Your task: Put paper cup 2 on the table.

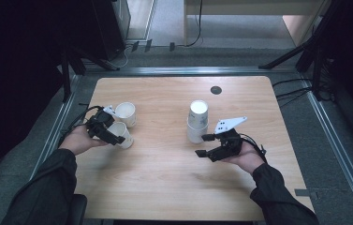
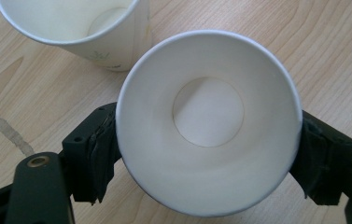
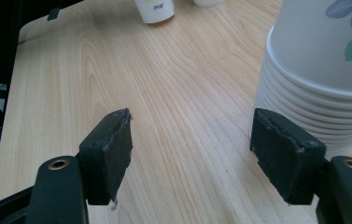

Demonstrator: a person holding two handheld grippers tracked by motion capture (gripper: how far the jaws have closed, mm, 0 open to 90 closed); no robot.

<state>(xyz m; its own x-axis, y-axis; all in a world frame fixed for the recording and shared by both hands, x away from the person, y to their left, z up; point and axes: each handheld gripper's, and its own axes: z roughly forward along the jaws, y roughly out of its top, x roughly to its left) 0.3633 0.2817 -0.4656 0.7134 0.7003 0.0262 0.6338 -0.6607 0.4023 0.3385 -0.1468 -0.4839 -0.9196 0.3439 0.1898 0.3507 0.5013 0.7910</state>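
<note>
A white paper cup (image 1: 121, 133) (image 2: 206, 116) stands upright at the table's left, its round rim undeformed. My left gripper (image 1: 114, 131) (image 2: 206, 158) has a jaw on either side of it, and the pads sit just under the rim without visibly squeezing the wall. A second empty cup (image 1: 125, 113) (image 2: 71, 23) stands just behind it. Near the table's middle rises a stack of paper cups (image 1: 197, 121) (image 3: 323, 70) with a flower print. My right gripper (image 1: 203, 145) (image 3: 192, 144) is open beside the stack's base, bare wood between its jaws.
The wooden table (image 1: 165, 178) has a dark round grommet (image 1: 216, 90) near its far edge. Black stands and cables lie on the floor around the table. A pale streak (image 2: 8, 133) marks the wood in the left gripper view.
</note>
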